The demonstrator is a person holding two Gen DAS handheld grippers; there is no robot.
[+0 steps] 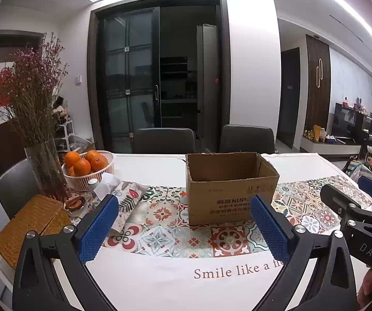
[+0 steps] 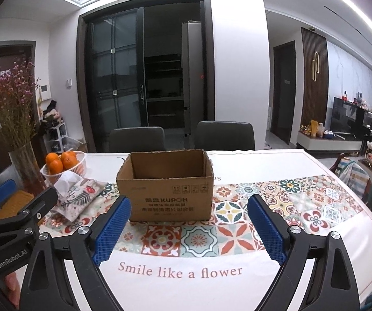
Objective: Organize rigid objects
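**Cardboard box open on the table, both grippers empty**

Cardboard, brown and printed, makes up the open box [image 2: 164,184] that stands on the patterned runner of the white tablecloth [image 2: 180,272], near the middle of the table. Both grippers hover low over the near edge, facing it. The left gripper [image 1: 184,229] has its blue pads spread wide with nothing between them; the right gripper [image 2: 187,230] is just as wide and just as bare.

How far the tidying has got is hard to judge. No loose hard items lie on the cloth in front of the box, and the bottom of the box is hidden behind its front wall. So the scene fits either items already packed inside or a box waiting for things that lie out of view.

The left view shows more of the table's left end: a woven mat [image 1: 29,226], a small dish [image 1: 74,203], a vase of dried flowers [image 1: 46,171], a basket of oranges [image 1: 88,168] and a fabric tissue pouch [image 1: 127,204]. The right view shows the whole printed motto and the clear right half of the cloth.
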